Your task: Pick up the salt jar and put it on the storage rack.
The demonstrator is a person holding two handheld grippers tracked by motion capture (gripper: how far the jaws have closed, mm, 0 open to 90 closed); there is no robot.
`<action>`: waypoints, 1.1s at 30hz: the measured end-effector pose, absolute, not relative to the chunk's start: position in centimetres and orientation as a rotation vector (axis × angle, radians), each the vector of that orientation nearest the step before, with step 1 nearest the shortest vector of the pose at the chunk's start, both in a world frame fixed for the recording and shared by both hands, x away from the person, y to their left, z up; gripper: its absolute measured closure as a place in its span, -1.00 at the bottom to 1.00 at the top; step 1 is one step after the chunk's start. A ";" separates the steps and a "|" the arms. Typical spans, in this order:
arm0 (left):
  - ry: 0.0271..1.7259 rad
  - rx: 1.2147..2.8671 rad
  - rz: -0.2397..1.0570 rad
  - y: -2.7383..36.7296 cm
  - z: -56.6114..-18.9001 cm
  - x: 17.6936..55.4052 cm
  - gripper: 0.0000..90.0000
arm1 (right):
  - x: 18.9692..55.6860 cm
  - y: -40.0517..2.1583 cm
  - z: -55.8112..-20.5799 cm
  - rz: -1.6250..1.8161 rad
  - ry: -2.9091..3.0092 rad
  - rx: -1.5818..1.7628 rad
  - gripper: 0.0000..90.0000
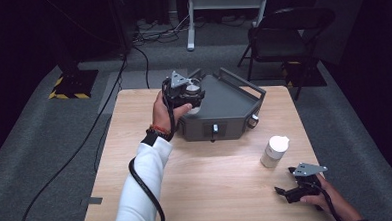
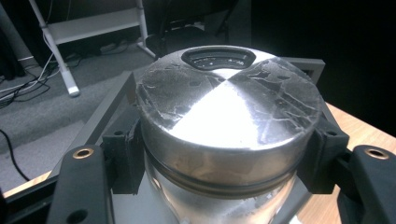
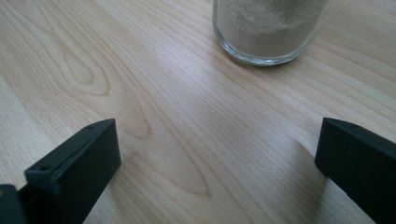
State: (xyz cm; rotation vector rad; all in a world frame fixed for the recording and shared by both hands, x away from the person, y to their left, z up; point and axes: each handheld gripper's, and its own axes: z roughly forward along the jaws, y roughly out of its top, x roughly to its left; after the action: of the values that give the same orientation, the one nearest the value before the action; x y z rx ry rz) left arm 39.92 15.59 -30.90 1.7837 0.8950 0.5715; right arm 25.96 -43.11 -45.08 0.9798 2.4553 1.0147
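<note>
Left claw [image 2: 219,154] grips metal-lidded jar [image 2: 224,116] | right claw [image 3: 215,163] wide — glass jar [image 3: 268,28] holds beige powder

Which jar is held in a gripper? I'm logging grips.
The metal-lidded jar, clamped in the left gripper over the grey box; the powder jar stands free.

Wooden table [image 1: 212,190]: a dark grey box-shaped device [image 1: 224,109] with a front knob is sitting against the far edge. A white-capped glass jar [image 1: 275,151] of pale powder is standing near the right edge. A strip of grey tape [image 1: 94,200] is lying by the near left corner. Beyond the far edge, a folding chair [image 1: 281,34], a white frame [image 1: 227,1] and a striped base [image 1: 72,86] are standing on grey carpet.
</note>
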 end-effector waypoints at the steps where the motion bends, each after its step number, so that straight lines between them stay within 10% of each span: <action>1: 0.899 1.786 0.578 15.3 -31.0 40.1 -0.32 | 26.0 -43.1 -45.1 1.015 2.455 0.979 -1.00; 33: 0.941 1.795 0.588 12.9 -33.8 42.0 -0.32 | 25.9 -43.2 -45.1 1.016 2.459 0.971 -1.00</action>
State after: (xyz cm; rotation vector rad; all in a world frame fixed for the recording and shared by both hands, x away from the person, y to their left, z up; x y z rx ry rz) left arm 42.04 12.86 -33.79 1.7945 0.9407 0.5878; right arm 25.91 -43.16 -45.09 0.9708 2.4589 1.0161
